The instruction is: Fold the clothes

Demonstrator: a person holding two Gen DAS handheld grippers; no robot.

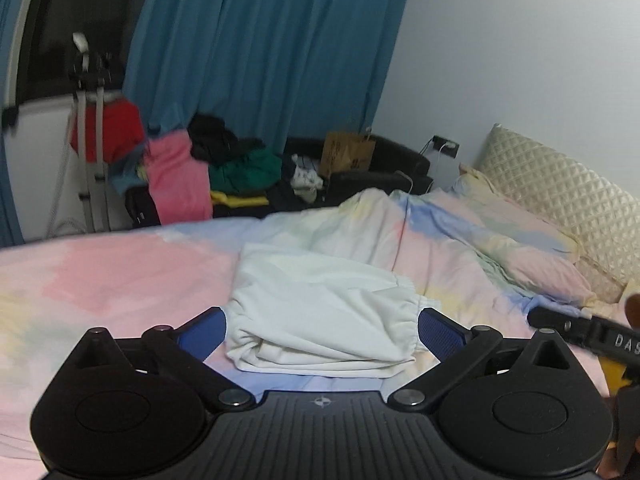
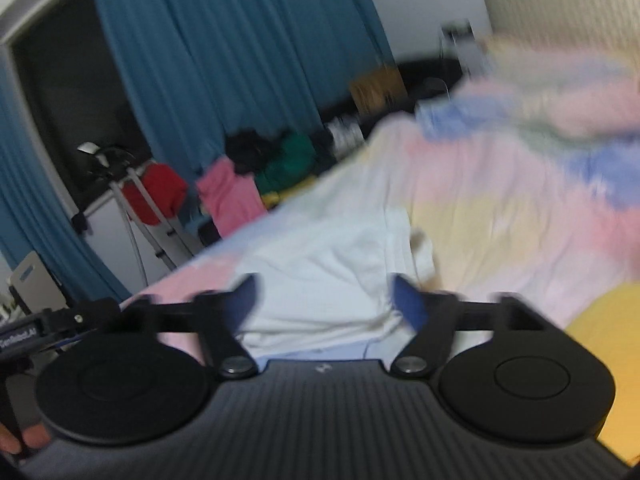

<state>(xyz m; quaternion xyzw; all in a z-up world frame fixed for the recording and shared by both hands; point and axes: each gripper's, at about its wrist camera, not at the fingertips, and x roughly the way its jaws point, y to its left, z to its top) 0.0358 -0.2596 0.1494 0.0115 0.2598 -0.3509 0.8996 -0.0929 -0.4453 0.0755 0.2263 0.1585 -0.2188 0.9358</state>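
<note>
Folding progress: the white garment [image 1: 320,312] lies in the lower centre of the left wrist view as a compact layered bundle on the pastel bedspread [image 1: 120,276]; by my judgement most folds are done, with perhaps a final tidy or setting aside left.
Left tool: the left tool [image 1: 322,330] stands wide open at the bottom centre, its blue pads either side of the bundle's near edge, gripping nothing.
Right tool: the right tool [image 2: 324,300] is likewise spread open and empty, the garment [image 2: 320,272] lying between and beyond its fingers; this view is motion-blurred.
Unfolded pile: heaped coloured clothes [image 1: 200,172] at middle left may still await folding.
Writing: "DAS" [image 1: 624,342] reads at the right edge; the brown paper bag [image 1: 348,154] has illegible print.
</note>
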